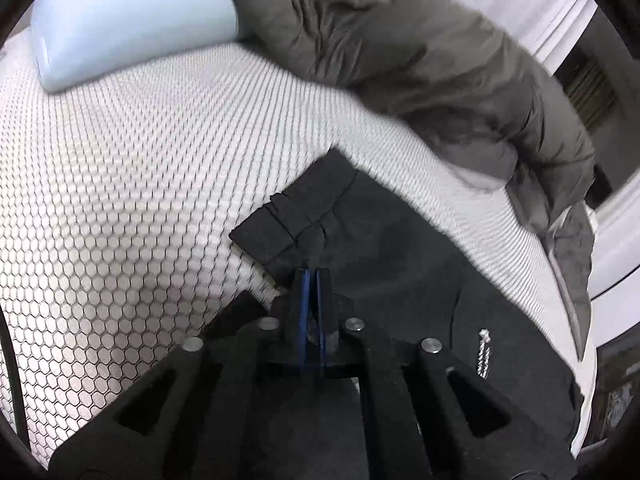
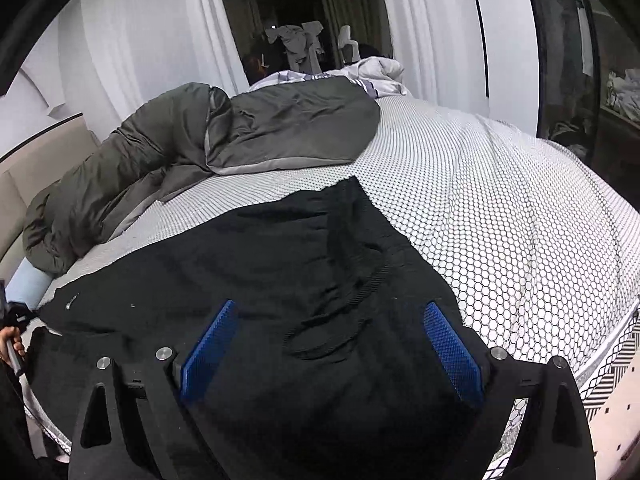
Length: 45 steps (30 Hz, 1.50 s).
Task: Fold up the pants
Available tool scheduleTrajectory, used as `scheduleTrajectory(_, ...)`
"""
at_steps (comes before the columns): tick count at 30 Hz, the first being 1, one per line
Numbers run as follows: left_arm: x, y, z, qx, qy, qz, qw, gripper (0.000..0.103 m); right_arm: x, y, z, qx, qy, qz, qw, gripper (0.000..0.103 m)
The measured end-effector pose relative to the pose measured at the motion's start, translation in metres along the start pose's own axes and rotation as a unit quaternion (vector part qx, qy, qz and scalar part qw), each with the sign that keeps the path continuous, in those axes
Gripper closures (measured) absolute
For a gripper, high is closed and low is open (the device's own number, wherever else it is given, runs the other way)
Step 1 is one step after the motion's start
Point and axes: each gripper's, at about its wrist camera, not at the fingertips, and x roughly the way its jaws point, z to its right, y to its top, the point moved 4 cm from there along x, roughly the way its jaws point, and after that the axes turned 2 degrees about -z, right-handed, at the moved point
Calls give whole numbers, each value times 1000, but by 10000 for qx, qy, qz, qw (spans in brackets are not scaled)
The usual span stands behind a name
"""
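On the bed, over a white cover (image 1: 120,200) printed with small hexagons, we see black pants (image 2: 260,272) spread out flat. They lie at the near edge of the mattress, and each camera shows a different part of them.

From the left wrist view we look at one narrow end of the pants, with a folded, ribbed hem (image 1: 288,216) lying on the cover. The left gripper (image 1: 313,280) has its two blue pads pressed together, with almost no gap, right at the cloth behind this hem. It seems to pinch the black fabric, but the picture is blurred and dark there, so we cannot tell for sure that cloth is between the pads. This view also shows a light blue pillow (image 1: 132,20) at the far side and a small white print (image 1: 484,354) on the pants, near the gripper.

From the right wrist view we see the wider part of the pants, with a black drawstring (image 2: 340,328) curled on top. The right gripper (image 2: 330,346) is wide open above this part, one blue pad on each side, and it holds nothing. Only this view shows a hand (image 2: 10,346) at the left border and a striped blanket (image 2: 360,76) at the far end.

Both views show the grey-green padded jacket (image 2: 192,148) lying beyond the pants, apart from them.
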Motion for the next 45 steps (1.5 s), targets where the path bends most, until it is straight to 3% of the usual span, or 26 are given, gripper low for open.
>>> scheduleTrajectory(2, -7, -6, 0, -57, -57, 68, 9999, 93, 5, 6, 4, 1, -19, -83, 10000, 7)
scheduleTrajectory(6, -27, -15, 9, 18, -263, 205, 9994, 53, 22, 39, 9, 6, 36, -143, 9999, 7)
scheduleTrajectory(12, -52, -37, 0, 428, -185, 293, 9985, 47, 121, 95, 6, -7, 401, -1008, 9941, 9)
scheduleTrajectory(15, -65, -53, -19, 478, -76, 246, 9985, 47, 180, 107, 8, 92, 191, -1437, 9894, 38)
scheduleTrajectory(17, -68, -57, -37, 475, -20, 238, 9986, 47, 209, 110, 8, 173, 258, -1770, 9837, 92)
scheduleTrajectory(19, -74, -63, -52, 480, 68, 296, 9984, 47, 218, 120, 1, -78, 240, -1666, 9857, 97)
scheduleTrajectory(21, -85, -70, -87, 487, 147, 320, 9982, 47, 217, 138, 5, -272, -137, -1245, 9917, 97)
scheduleTrajectory(23, -86, -73, -99, 381, 172, 308, 9987, 47, 230, 146, 19, -93, -525, -1387, 9889, 91)
scheduleTrajectory(25, -90, -78, -108, 237, 85, 250, 9994, 47, 229, 148, 24, 0, -577, -1498, 9870, 84)
scheduleTrajectory(27, -97, -83, -117, 200, -12, 272, 9994, 47, 193, 150, 23, 67, -323, -1105, 9933, 60)
scheduleTrajectory(28, -102, -87, -120, 174, -80, 280, 9994, 46, 175, 149, 23, 98, -191, -924, 9955, 39)
scheduleTrajectory(29, -105, -90, -120, 166, -154, 280, 9994, 45, 150, 146, 23, 148, -23, -687, 9975, 27)
scheduleTrajectory(33, -111, -107, -120, 227, -531, 132, 9982, 44, 62, 106, 28, 199, 298, -187, 9992, 14)
scheduleTrajectory(37, -93, -119, -110, 320, -675, -159, 9971, 44, 3, 47, 39, 383, 499, -49, 9980, 12)
scheduleTrajectory(38, -90, -120, -110, 252, -672, -136, 9973, 52, -10, 28, 39, 437, 482, -34, 9979, 12)
scheduleTrajectory(39, -87, -120, -110, 175, -703, -72, 9973, 82, -17, 15, 44, 523, 450, -44, 9976, 12)
scheduleTrajectory(40, -86, -118, -111, 107, -814, -13, 9966, 91, -23, 3, 49, 605, 425, -46, 9972, 12)
scheduleTrajectory(42, -89, -119, -114, -134, -1098, 123, 9938, 94, -37, -19, 53, 795, 313, -30, 9963, 12)
scheduleTrajectory(45, -104, -121, -115, -24, -1120, 359, 9931, 94, -49, -45, 67, 1068, 242, -155, 9939, 12)
